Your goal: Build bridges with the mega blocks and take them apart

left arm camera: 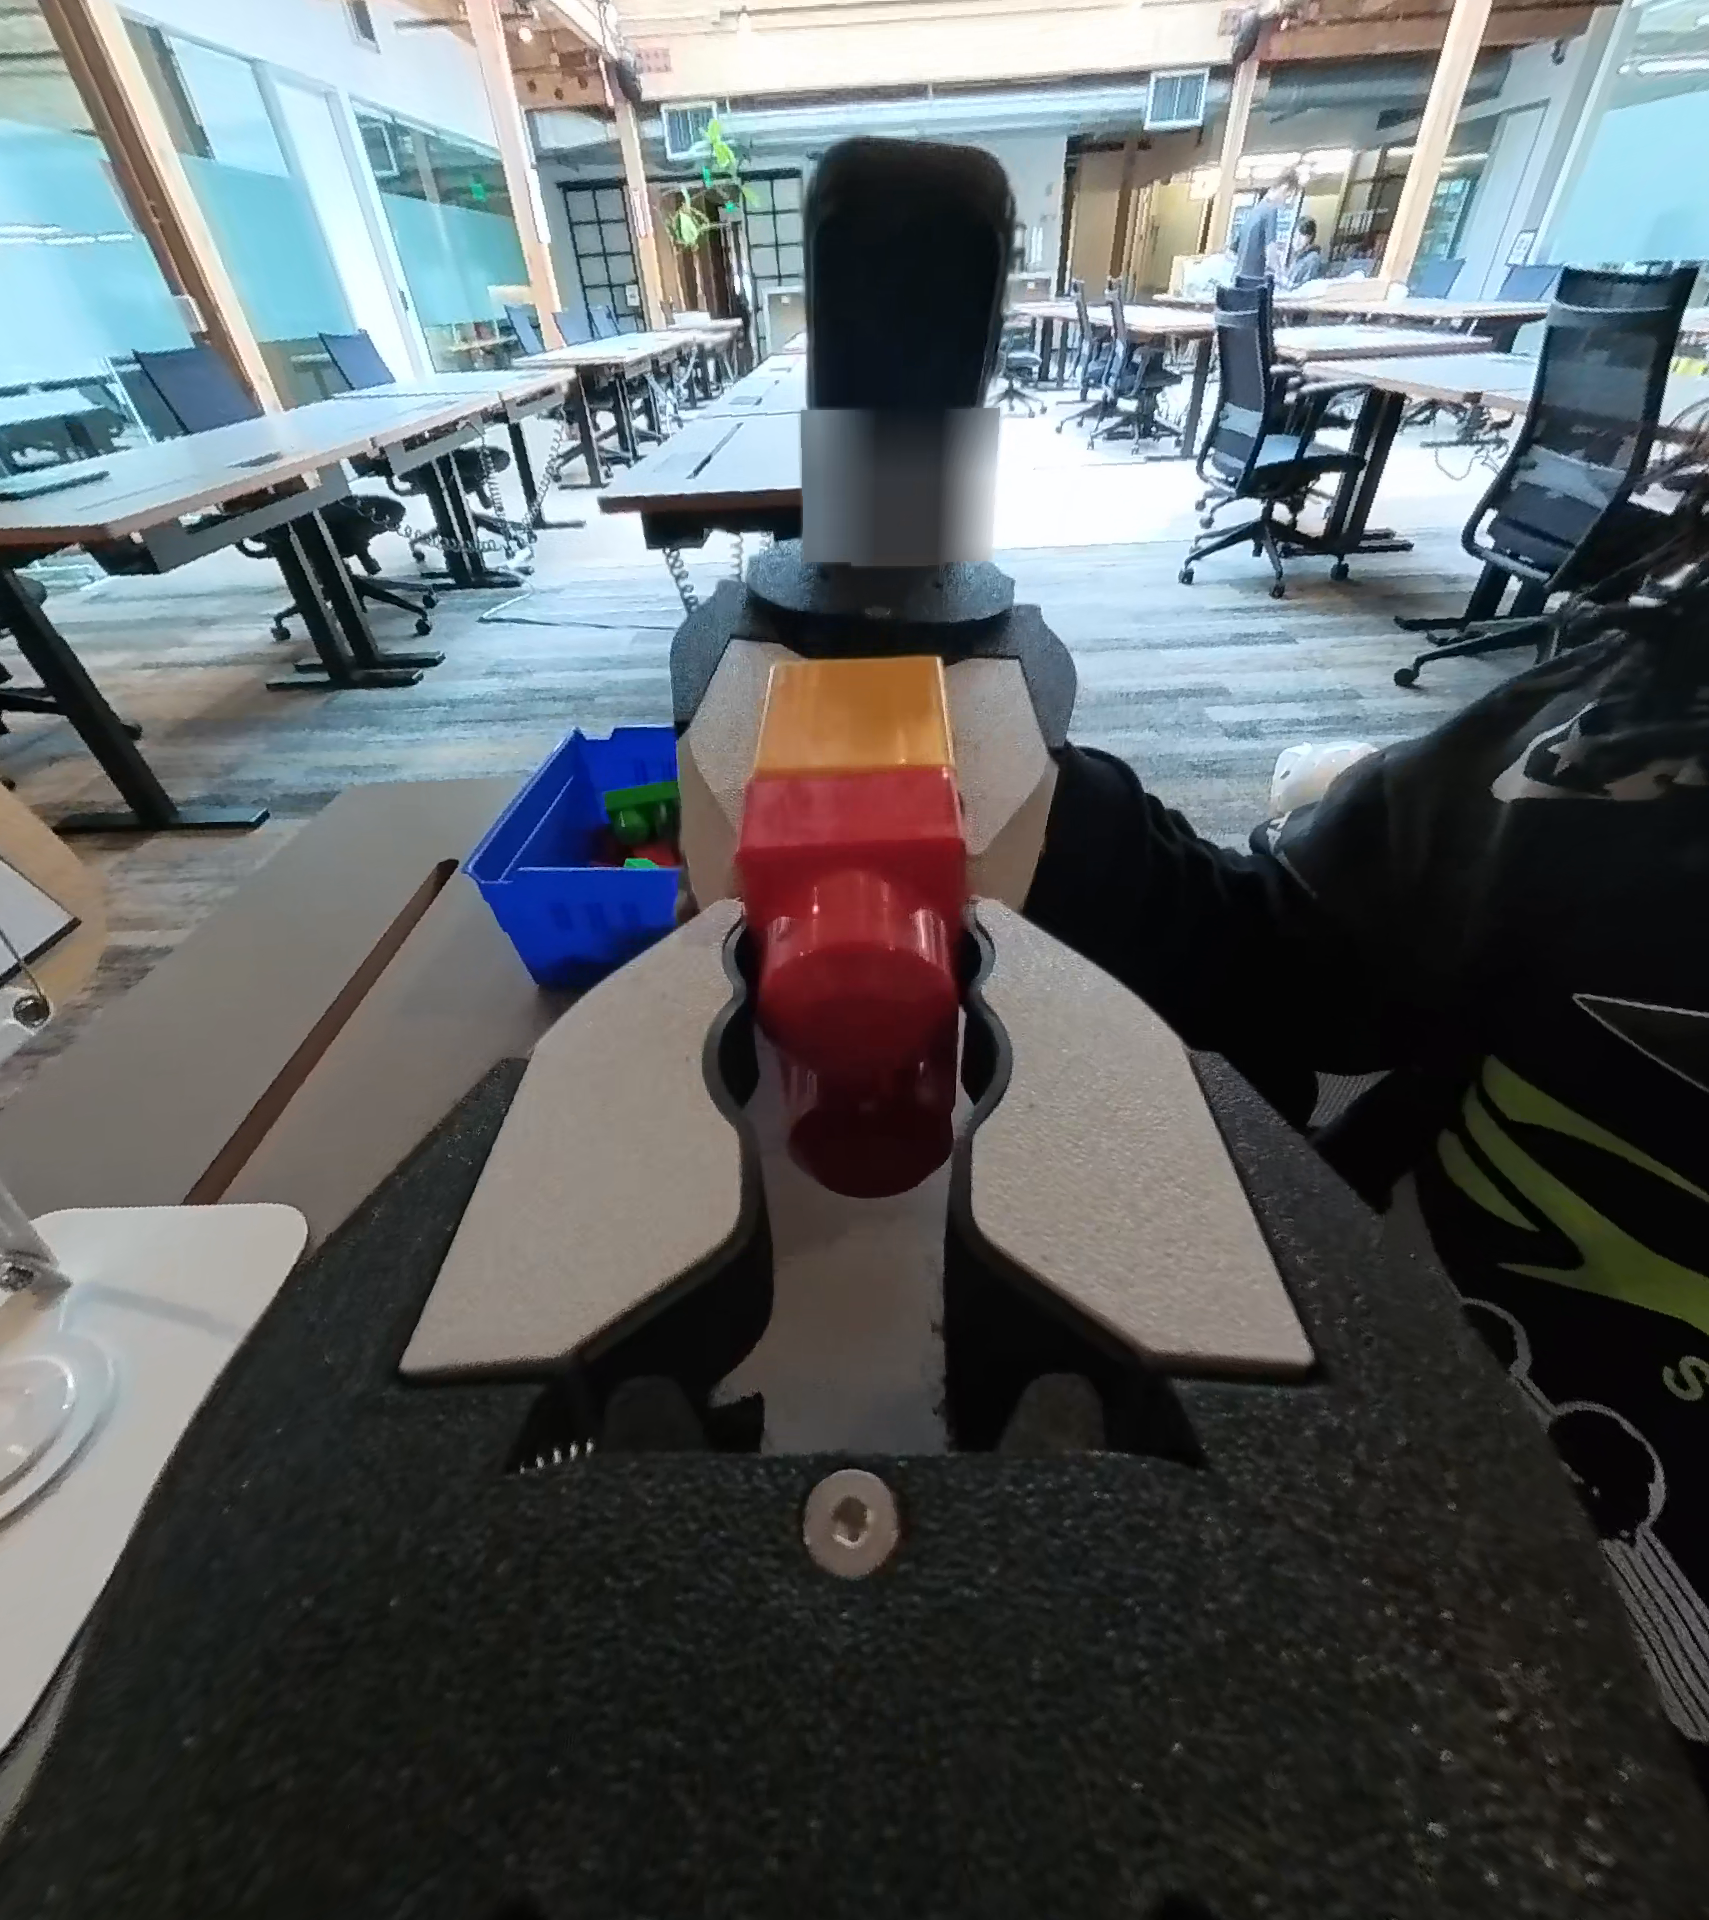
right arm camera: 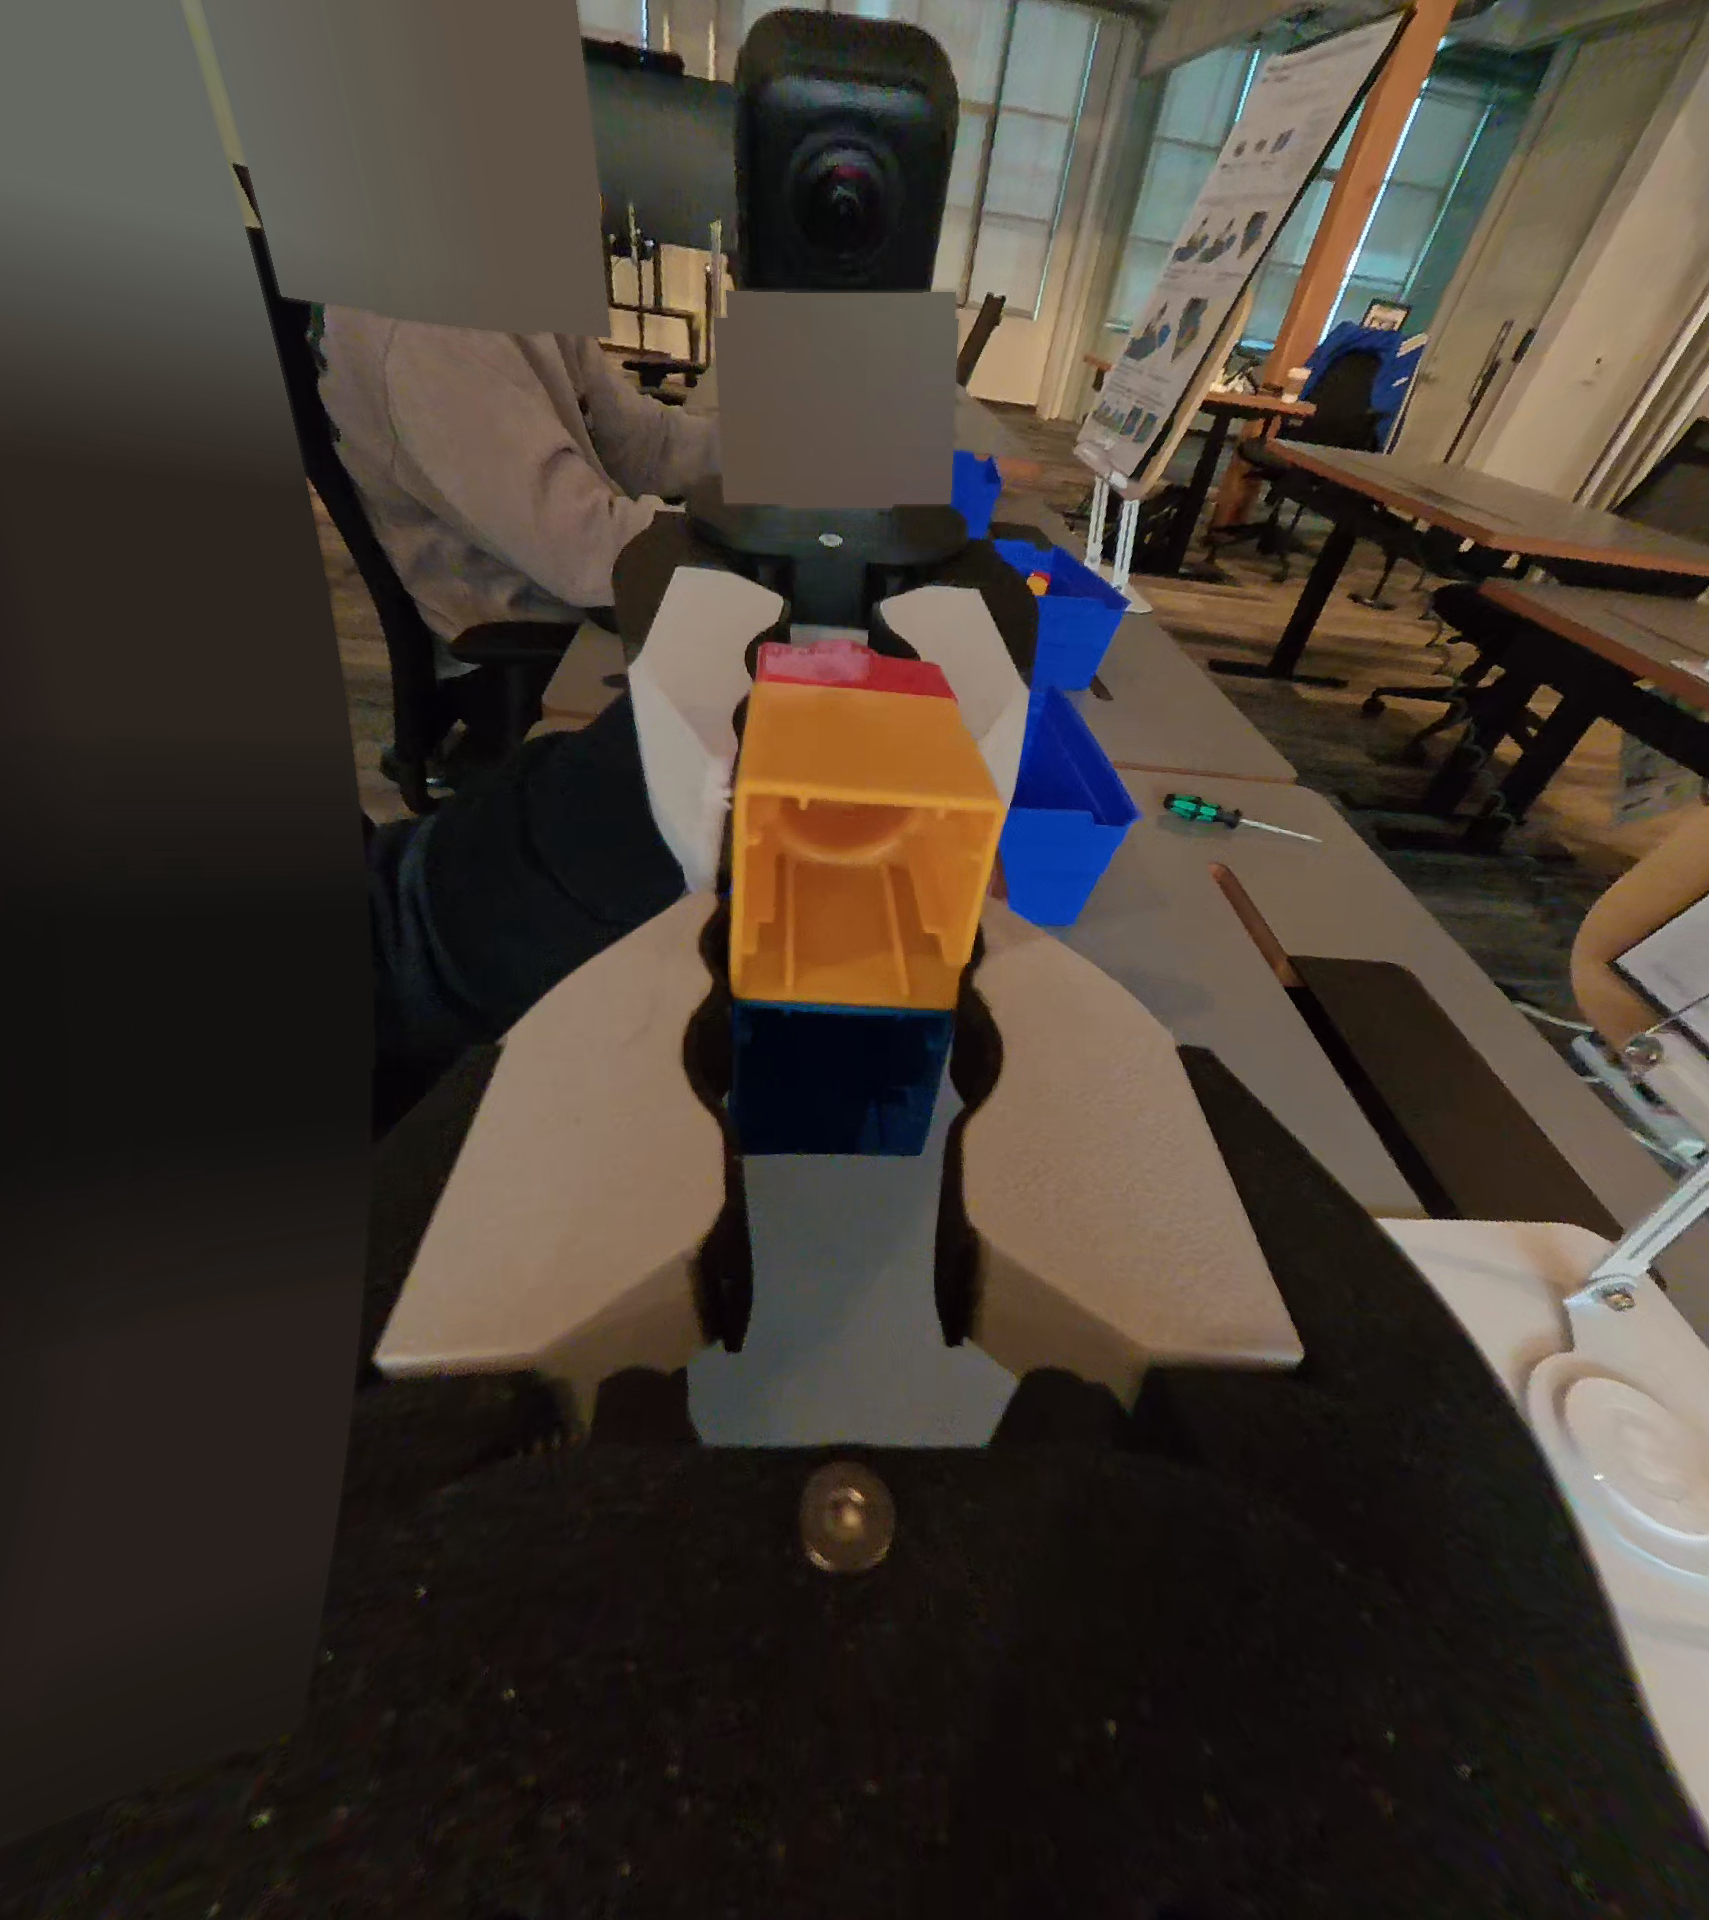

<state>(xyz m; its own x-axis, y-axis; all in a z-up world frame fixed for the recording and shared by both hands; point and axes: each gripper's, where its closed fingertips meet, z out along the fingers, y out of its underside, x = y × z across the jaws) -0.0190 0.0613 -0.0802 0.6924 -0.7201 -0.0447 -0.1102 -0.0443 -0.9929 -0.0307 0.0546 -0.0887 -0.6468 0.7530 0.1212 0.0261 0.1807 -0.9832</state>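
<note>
Blue bin [left arm camera: 569, 862] on tabletop [left arm camera: 206, 1060], beyond left tongs [left arm camera: 855, 997]: green and red blocks inside. Left tongs clamped on red block [left arm camera: 850, 842]; right tongs [right arm camera: 845, 997] clamped on joined yellow block [right arm camera: 860, 831] and blue block [right arm camera: 834, 1081], facing.

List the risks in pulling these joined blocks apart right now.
1. The left claw grips the red block near its studs, so it may slip out when pulled.
2. The right claw holds the yellow block and a blue block together; the wrong joint may separate.
3. The stack is held in the air, beside the blue bin, not over it; a freed piece could drop outside.
</note>
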